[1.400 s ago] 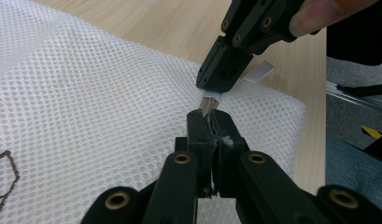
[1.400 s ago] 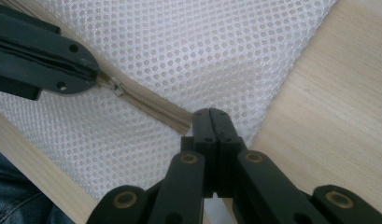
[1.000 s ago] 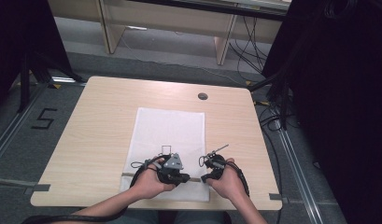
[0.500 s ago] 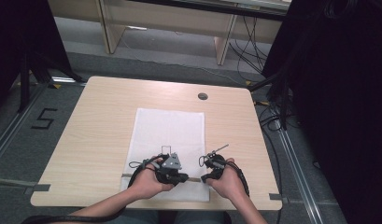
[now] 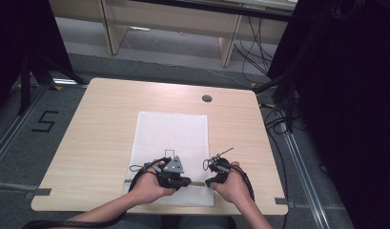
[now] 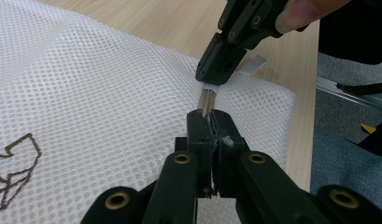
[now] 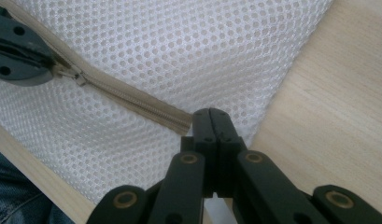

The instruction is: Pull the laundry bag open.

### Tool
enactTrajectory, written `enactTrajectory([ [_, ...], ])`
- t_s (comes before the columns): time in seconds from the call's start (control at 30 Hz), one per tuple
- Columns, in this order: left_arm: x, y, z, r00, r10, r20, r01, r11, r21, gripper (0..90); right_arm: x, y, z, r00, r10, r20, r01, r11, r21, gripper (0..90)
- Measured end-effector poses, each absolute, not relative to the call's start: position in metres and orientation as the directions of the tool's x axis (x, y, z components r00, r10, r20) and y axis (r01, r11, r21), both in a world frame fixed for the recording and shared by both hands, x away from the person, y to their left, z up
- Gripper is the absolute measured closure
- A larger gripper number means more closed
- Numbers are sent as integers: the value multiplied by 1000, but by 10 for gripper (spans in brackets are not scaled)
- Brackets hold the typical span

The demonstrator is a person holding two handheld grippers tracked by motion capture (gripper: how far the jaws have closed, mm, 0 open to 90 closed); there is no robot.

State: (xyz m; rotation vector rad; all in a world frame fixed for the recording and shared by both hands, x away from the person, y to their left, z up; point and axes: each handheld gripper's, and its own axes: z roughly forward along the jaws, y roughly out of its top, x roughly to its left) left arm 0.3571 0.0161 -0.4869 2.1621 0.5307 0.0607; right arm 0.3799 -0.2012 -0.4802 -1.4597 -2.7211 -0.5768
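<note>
Item: white mesh laundry bag (image 5: 173,143), lying flat on the wooden counter (image 5: 97,138), its zipped edge toward the person.
Zipper: beige zipper (image 7: 132,100) runs along the bag's near edge, between the two tools.
Left tool (image 6: 210,122): jaws together, clamped on the zipper pull (image 7: 69,74); held low over the bag, likely so the pull can be drawn along the teeth.
Right tool (image 7: 211,116): jaws together, clamped on the zipper's end (image 7: 184,122) near the bag's corner; judged to be anchoring the fabric so the zipper stays taut.
Hands: left hand (image 5: 147,186) and right hand (image 5: 233,183) sit close together at the near counter edge.
Marking: dark line drawing (image 6: 13,163) printed on the mesh.
Counter fitting: round cable hole (image 5: 207,98) beyond the bag, well apart.
</note>
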Motion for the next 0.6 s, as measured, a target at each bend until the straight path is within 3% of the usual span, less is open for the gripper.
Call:
enactTrajectory([
  [0.6,356,21,-483,909,396,-131,343,-531,775,873,380,-201,-480,-578,799,166,797,508,326,900],
])
